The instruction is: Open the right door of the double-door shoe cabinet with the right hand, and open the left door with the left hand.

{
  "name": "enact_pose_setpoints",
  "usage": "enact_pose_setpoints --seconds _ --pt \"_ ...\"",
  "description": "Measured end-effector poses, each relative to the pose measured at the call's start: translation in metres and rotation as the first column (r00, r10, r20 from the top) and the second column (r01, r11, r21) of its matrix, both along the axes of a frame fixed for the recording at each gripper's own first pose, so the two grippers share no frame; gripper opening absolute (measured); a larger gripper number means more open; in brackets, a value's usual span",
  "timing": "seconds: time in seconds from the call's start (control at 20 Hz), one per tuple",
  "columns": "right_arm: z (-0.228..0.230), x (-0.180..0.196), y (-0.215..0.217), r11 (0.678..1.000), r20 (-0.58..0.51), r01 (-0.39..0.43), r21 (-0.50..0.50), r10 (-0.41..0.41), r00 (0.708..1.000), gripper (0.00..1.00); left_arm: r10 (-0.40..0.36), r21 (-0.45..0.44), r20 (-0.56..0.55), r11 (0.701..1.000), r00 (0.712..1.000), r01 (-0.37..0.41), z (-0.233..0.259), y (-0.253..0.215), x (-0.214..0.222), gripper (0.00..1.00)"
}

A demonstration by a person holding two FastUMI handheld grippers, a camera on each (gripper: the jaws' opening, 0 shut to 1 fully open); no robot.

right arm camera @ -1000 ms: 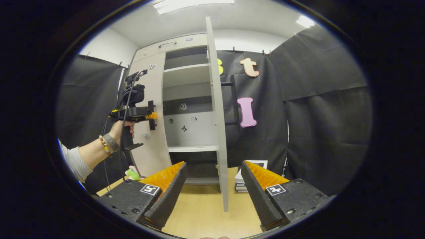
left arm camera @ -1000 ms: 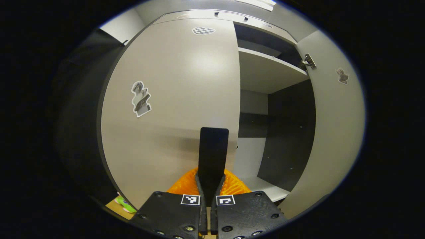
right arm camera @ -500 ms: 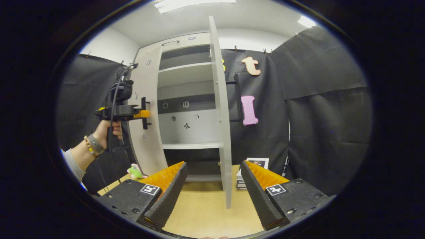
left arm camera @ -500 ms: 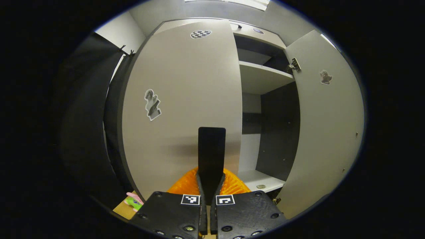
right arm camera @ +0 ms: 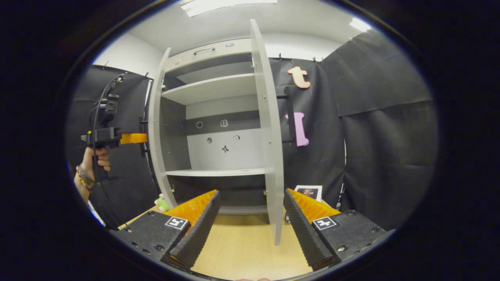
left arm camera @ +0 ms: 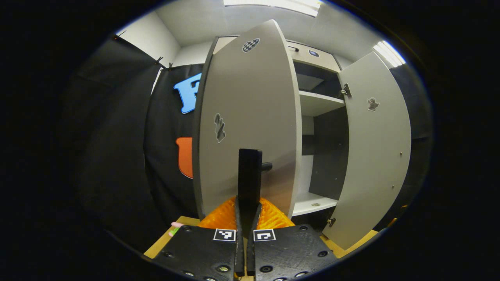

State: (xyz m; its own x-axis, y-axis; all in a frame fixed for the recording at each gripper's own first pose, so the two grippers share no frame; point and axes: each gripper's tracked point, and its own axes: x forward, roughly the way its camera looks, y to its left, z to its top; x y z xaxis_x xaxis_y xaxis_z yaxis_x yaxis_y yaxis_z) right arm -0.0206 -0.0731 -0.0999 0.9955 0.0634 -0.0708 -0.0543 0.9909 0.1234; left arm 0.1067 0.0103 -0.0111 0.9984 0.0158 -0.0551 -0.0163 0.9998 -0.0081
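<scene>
Jaws of the left gripper [left arm camera: 248, 212] are clenched on the black handle [left arm camera: 250, 175] of the left door [left arm camera: 250, 117], which stands swung well out from the shoe cabinet [right arm camera: 218, 117]. Jaws of the right gripper [right arm camera: 250, 218] are released, spread either side of the right door [right arm camera: 269, 136], which stands fully open. Both doors appear open; only letting go of the handle seems left.

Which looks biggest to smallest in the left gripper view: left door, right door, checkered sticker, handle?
1. left door
2. right door, though it's farther off, so true sizes may match
3. handle, close to the camera
4. checkered sticker
</scene>
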Motion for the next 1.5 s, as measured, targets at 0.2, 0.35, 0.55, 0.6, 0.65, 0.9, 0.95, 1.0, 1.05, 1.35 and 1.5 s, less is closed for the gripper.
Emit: enact_pose_setpoints --seconds 0.2,0.35,0.55,0.6,0.65,0.9,0.95,1.0,1.05,1.35,1.5 --pt "0.001 0.009 0.021 0.999 -0.005 -0.039 -0.004 0.039 0.999 1.00 0.061 -0.010 0.015 0.998 0.998 -0.061 0.002 0.037 -0.014 0.01" --pt "0.006 0.014 0.034 0.998 0.000 -0.056 -0.020 0.056 0.998 1.00 0.029 -0.009 0.010 1.000 1.000 -0.029 0.002 0.049 -0.018 0.01" --pt "0.004 0.019 0.051 0.997 -0.006 -0.072 -0.028 0.072 0.997 1.00 0.020 -0.007 0.026 1.000 0.999 -0.020 0.003 0.070 -0.017 0.01" --pt "0.004 0.020 0.055 0.997 -0.010 -0.074 -0.031 0.074 0.997 1.00 0.025 -0.014 0.033 1.000 0.999 -0.024 0.005 0.078 -0.018 0.01" --pt "0.003 0.020 0.059 0.997 -0.012 -0.074 -0.035 0.073 0.997 1.00 0.028 -0.020 0.041 0.999 0.999 -0.027 0.006 0.085 -0.017 0.01" --pt "-0.003 0.027 0.076 0.996 -0.032 -0.072 -0.050 0.070 0.997 1.00 -0.033 -0.051 0.053 0.998 0.998 0.036 0.005 0.113 -0.012 0.00" --pt "-0.005 0.028 0.079 0.996 -0.039 -0.073 -0.054 0.071 0.997 1.00 -0.052 -0.059 0.058 0.997 0.997 0.056 0.005 0.116 -0.011 0.00" --pt "-0.005 0.029 0.081 0.995 -0.041 -0.078 -0.058 0.075 0.996 1.00 -0.073 -0.068 0.063 0.995 0.995 0.077 0.006 0.117 -0.012 0.00" --pt "-0.005 0.029 0.085 0.995 -0.041 -0.082 -0.064 0.080 0.996 1.00 -0.098 -0.081 0.068 0.991 0.993 0.103 0.007 0.118 -0.010 0.00" --pt "-0.008 0.032 0.107 0.989 -0.054 -0.118 -0.090 0.114 0.992 1.00 -0.165 -0.057 0.078 0.984 0.983 0.170 0.008 0.119 -0.024 0.01" --pt "-0.009 0.036 0.111 0.986 -0.050 -0.138 -0.094 0.133 0.990 1.00 -0.087 0.018 0.078 0.996 0.993 0.086 0.000 0.123 -0.055 0.01"
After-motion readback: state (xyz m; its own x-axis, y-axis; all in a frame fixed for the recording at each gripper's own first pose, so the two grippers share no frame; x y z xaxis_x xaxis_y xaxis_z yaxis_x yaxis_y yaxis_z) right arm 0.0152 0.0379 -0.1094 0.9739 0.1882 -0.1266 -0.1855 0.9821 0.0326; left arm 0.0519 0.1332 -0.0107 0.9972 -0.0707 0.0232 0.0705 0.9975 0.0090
